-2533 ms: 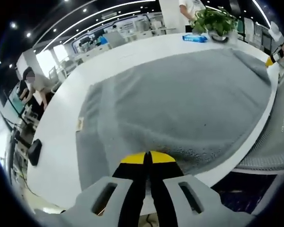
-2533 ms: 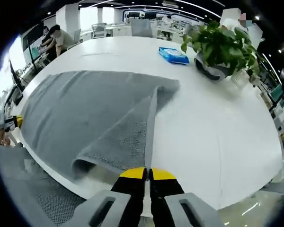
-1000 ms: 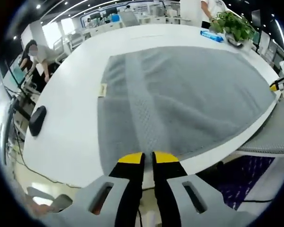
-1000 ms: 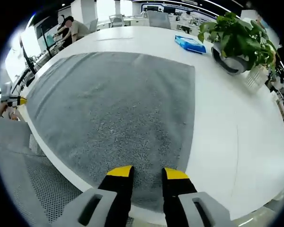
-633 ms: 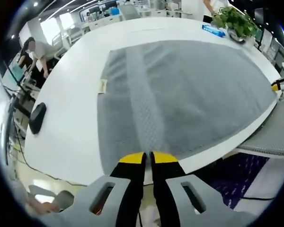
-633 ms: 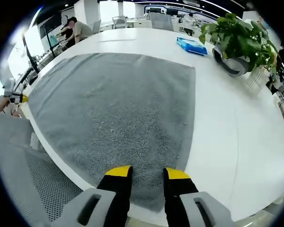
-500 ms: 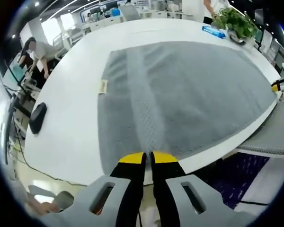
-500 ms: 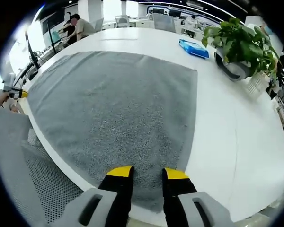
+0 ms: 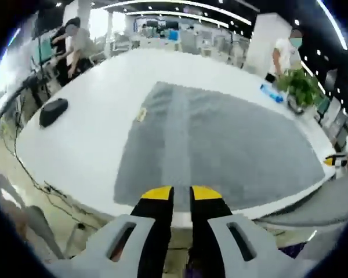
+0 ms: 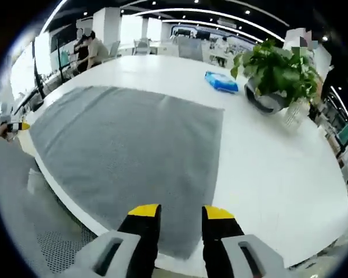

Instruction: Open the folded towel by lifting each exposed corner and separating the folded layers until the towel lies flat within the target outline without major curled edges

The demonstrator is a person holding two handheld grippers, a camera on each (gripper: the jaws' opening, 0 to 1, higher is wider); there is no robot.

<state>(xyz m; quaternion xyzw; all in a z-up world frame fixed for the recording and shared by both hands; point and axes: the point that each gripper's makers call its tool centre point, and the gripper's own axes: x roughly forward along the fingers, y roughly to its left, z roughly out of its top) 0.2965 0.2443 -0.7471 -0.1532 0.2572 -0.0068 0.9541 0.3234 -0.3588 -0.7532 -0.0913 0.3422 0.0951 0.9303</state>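
Since a moment ago the left gripper (image 9: 181,193) has parted its jaws slightly and pulled back off the towel (image 9: 220,147); both cameras sit higher. The right gripper (image 10: 181,212) stays wide, holding nothing, tips over the towel's near edge. The towel lies spread flat on the white table (image 10: 267,168), with a blue packet (image 10: 221,81) and potted plant (image 10: 275,72) beyond

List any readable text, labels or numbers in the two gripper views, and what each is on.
No text can be read in the two views.
Tag on the towel, at its edge: too small and blurred to read.
Blue packet on the table: any print is too blurred to read.
Plant pot: no lettering can be made out.
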